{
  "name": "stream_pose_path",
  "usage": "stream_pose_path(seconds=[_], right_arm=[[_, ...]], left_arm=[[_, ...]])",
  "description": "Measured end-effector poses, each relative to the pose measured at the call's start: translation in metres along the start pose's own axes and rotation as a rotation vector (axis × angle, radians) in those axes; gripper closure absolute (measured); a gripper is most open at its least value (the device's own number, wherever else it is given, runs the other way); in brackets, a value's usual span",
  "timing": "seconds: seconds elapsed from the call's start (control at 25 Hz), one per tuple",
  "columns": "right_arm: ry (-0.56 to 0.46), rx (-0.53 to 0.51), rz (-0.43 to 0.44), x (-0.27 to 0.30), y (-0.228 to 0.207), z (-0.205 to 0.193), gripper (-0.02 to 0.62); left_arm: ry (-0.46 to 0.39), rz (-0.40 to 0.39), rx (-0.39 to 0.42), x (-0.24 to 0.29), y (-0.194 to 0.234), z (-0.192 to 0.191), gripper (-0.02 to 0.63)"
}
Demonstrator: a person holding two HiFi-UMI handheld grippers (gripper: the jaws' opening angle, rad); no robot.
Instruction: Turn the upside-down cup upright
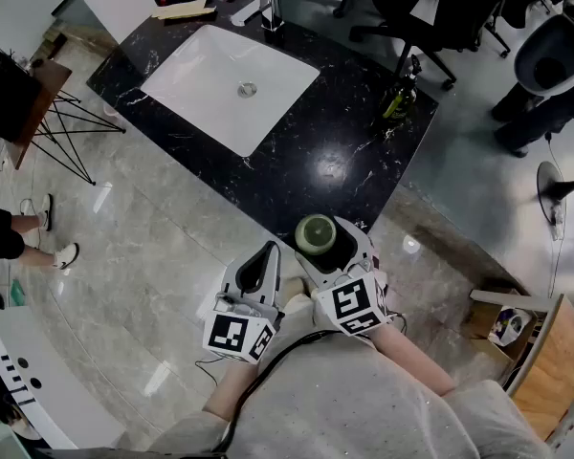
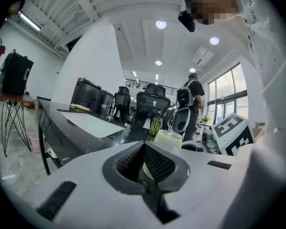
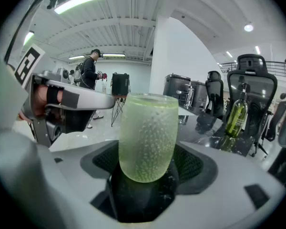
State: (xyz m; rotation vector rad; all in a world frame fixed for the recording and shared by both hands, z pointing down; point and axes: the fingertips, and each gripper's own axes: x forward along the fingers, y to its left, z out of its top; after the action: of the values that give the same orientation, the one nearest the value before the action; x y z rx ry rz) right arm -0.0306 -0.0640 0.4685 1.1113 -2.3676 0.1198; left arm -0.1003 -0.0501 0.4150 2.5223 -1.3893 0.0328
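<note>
A pale green, bumpy glass cup [image 1: 316, 232] stands on the near edge of the black marble counter [image 1: 297, 161]. From these views I cannot tell which end of it is up. My right gripper [image 1: 329, 244] is open, with the cup [image 3: 148, 137] between its jaws and a little space on both sides. My left gripper [image 1: 271, 249] hangs just left of the cup, off the counter's edge, with its fingertips together and nothing in them. In the left gripper view the cup [image 2: 168, 138] shows just past that gripper's [image 2: 145, 163] pads.
A white sink [image 1: 230, 84] with a faucet [image 1: 271, 8] is set in the counter's far part. A green bottle [image 1: 399, 98] stands at the counter's right edge. Office chairs [image 1: 555, 55] are behind, a person's feet [image 1: 53, 228] at left, a wooden stool [image 1: 545, 352] at right.
</note>
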Motion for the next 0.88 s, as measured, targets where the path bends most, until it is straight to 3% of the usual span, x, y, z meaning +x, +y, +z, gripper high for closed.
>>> stream_pose_path(seconds=[0.24,0.36,0.52,0.88], right_arm=[[0.006,0.006,0.038,-0.004,0.002,-0.001,0.239],[-0.006,0.079,0.075,-0.007,0.001,-0.001,0.241],[-0.02,0.282,0.167,-0.015,-0.007,-0.002,0.241],[-0.071,0.916,0.547,-0.03,-0.016,0.027,0.241]], left_arm=[[-0.004,0.001,-0.003,0.001,0.002,0.001,0.598],[-0.007,0.004,-0.003,0.001,0.003,0.003,0.597],[-0.01,0.004,-0.009,0.003,0.003,0.003,0.597],[-0.019,-0.012,0.011,0.011,-0.001,0.004,0.598]])
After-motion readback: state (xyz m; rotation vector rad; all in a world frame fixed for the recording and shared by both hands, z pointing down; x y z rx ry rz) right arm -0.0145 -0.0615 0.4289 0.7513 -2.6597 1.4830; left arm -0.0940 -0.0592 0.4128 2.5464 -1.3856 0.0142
